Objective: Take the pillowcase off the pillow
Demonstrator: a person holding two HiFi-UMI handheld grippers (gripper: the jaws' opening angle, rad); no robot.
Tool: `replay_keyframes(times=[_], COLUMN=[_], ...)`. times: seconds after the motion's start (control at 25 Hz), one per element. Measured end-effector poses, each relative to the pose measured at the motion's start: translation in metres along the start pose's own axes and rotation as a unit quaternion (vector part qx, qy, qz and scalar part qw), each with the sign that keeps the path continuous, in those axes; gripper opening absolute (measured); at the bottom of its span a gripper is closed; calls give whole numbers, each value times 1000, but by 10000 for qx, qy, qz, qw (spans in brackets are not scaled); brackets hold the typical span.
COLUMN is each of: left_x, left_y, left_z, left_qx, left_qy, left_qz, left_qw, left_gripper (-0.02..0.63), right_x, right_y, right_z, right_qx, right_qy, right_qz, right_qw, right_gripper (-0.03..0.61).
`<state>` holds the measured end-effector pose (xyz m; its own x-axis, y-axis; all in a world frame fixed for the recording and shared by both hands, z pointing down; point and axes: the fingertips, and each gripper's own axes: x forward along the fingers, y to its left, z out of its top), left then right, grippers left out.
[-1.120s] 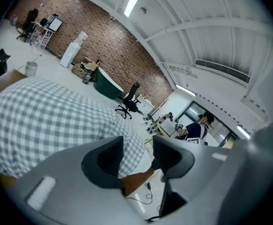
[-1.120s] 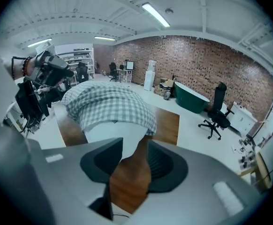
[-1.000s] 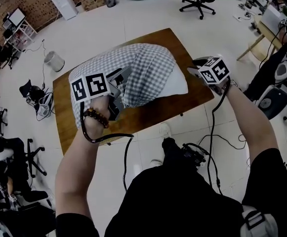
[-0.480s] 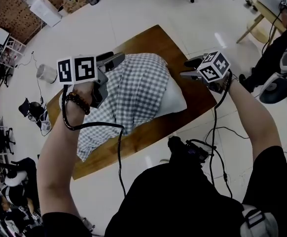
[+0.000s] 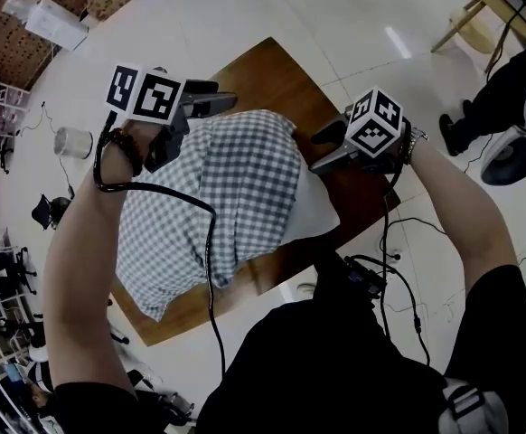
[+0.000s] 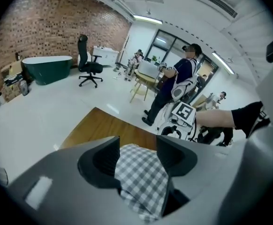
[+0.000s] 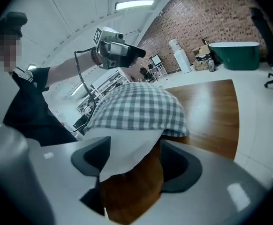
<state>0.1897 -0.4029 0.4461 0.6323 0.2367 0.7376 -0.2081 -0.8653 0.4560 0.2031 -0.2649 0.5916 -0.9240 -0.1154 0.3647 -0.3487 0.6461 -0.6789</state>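
A white pillow (image 5: 313, 211) lies on the wooden table (image 5: 272, 75), mostly inside a grey checked pillowcase (image 5: 218, 188). My left gripper (image 5: 211, 105) is raised at the far left end of the pillow. Bunched checked cloth (image 6: 141, 177) fills the gap of the left gripper (image 6: 138, 146); its jaws are opening but still press the cloth. My right gripper (image 5: 324, 150) points at the bare pillow corner (image 7: 122, 151). In the right gripper view the right gripper (image 7: 134, 149) has that corner lying loose between opening jaws, with table wood showing beside it.
The table's right edge drops to a white tiled floor. A person (image 6: 176, 86) stands beyond the table near a wooden chair (image 6: 141, 86). An office chair (image 6: 87, 64), a green tub (image 6: 47, 68) and a small bin (image 5: 71, 141) stand around. Cables hang from both grippers.
My left gripper has swung from the near left to the far side, drawing the checked case with it. The case now trails toward the table's near left corner. My right gripper shifted slightly left.
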Motion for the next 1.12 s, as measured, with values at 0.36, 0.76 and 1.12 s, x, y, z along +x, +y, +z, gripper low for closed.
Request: replay_keyframes(times=[0.36,0.76,1.12], left_x=[108,195,134], left_y=[98,172,160], left_z=[-20,-114,-69], left_qx=[-170,-929,-960], left_qy=[1645,2724,2160], left_qz=[-833,-1413,-1133], left_qw=[9827,9472,9650], left_gripper=[259,236,38], right_x=[18,84,44], right_y=[-85,-128,-76], right_z=[0,-28,21], right_qx=[287,853,-2], right_qy=[82,27,-304], right_qz=[917,2075,1129], right_qw=[9953,9745,9931], right_gripper=[341,316,32])
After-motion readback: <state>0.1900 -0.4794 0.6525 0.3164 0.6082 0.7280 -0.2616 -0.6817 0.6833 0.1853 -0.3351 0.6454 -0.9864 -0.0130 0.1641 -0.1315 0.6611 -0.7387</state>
